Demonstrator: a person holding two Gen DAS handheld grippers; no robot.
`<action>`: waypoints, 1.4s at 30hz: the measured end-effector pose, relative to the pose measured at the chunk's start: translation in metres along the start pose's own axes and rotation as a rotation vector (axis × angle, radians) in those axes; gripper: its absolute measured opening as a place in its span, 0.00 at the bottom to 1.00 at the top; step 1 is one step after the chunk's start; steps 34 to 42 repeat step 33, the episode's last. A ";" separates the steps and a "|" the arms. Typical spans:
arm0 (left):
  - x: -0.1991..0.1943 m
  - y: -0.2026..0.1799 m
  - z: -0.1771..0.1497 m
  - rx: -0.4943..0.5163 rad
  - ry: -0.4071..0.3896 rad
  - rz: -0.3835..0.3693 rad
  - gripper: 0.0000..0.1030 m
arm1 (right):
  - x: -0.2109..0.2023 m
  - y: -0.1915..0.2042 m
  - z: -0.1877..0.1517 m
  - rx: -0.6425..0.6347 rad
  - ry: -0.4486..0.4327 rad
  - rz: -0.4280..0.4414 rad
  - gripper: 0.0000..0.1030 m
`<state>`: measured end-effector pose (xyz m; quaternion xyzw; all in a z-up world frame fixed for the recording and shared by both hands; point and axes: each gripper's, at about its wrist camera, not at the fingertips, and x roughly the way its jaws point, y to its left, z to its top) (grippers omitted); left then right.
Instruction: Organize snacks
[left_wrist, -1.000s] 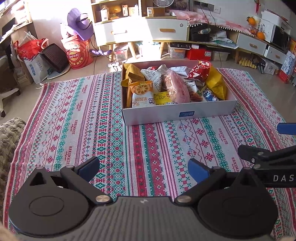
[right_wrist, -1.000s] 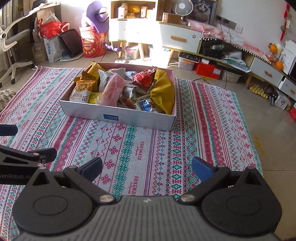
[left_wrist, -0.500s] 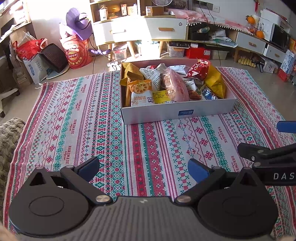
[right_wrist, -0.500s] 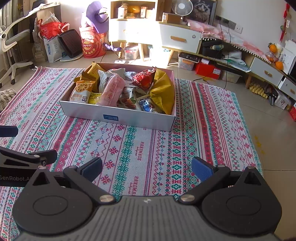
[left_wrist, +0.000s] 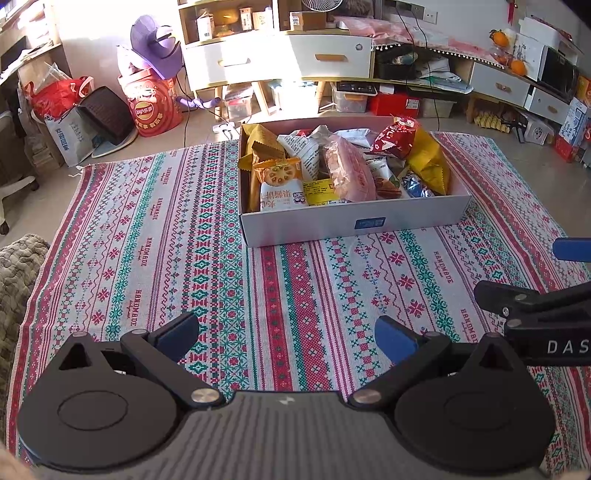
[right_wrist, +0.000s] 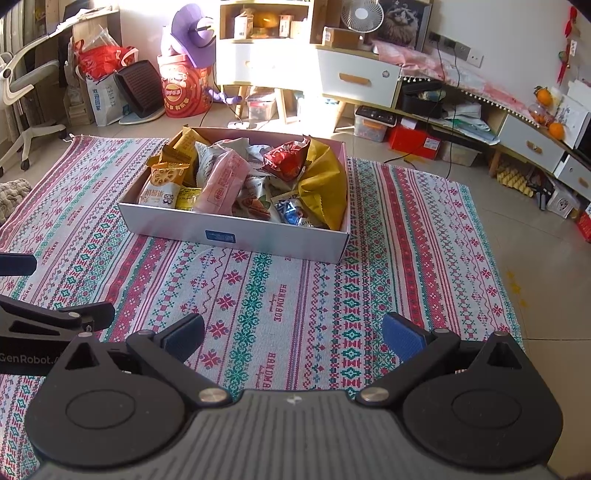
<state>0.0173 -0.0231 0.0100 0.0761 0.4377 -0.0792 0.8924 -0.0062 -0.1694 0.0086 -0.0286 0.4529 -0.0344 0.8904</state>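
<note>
Box (left_wrist: 354, 221) of snacks sits on the patterned rug (left_wrist: 147, 236), straight ahead of both grippers, well apart from them, long axis crosswise. Left gripper (left_wrist: 286, 332) fingers spread, empty. Right gripper (right_wrist: 293, 334) fingers spread, empty. Neither clearly nearer; pink packet (right_wrist: 221, 184) lies lengthwise, away from fingers.

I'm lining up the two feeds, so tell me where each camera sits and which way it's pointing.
Left wrist: on the left gripper, looking forward over the patterned rug at the snack box; open fingers show, right gripper at right edge.
Right wrist: on the right gripper, facing the box from its right; left gripper at left edge.
Shared: box, rug, white drawer cabinet.
</note>
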 end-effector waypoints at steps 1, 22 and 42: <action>0.000 0.000 0.000 0.000 0.000 0.000 1.00 | 0.000 0.000 0.000 0.000 0.000 0.000 1.00; 0.000 0.000 0.000 0.001 0.001 0.000 1.00 | 0.000 0.000 0.000 0.000 0.000 0.000 1.00; 0.004 0.003 -0.002 -0.004 -0.004 -0.015 1.00 | 0.001 -0.002 0.000 -0.001 -0.021 -0.004 1.00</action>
